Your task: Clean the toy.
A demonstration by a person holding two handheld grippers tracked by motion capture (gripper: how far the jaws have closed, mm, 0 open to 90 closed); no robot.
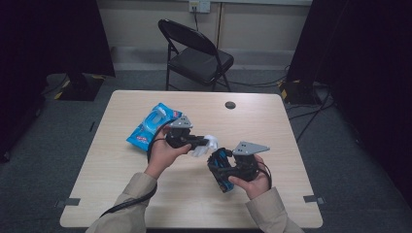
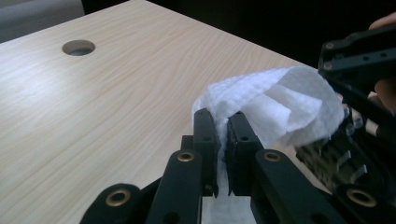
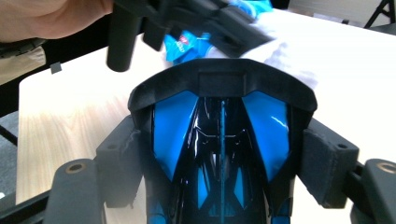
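Observation:
My left gripper [image 1: 206,142] [image 2: 223,117] is shut on a white wet wipe [image 1: 202,146] [image 2: 275,95], which bulges out past the fingertips. My right gripper [image 1: 221,167] [image 3: 223,156] is shut on a glossy black and blue toy car [image 1: 219,171] [image 3: 222,135], one pad pressed on each side. The wipe hangs just above the car's far end, and whether it touches I cannot tell. In the right gripper view the left gripper [image 3: 196,18] crosses the top, with the wipe [image 3: 285,56] under it. A blue pack of wipes [image 1: 153,124] [image 3: 187,44] lies on the table [image 1: 121,194] behind the left hand.
A round cable hole [image 1: 230,105] [image 2: 78,47] sits near the table's far edge. A black folding chair [image 1: 197,53] stands beyond the table. Dark curtains hang at both sides, and cables lie on the floor at the right.

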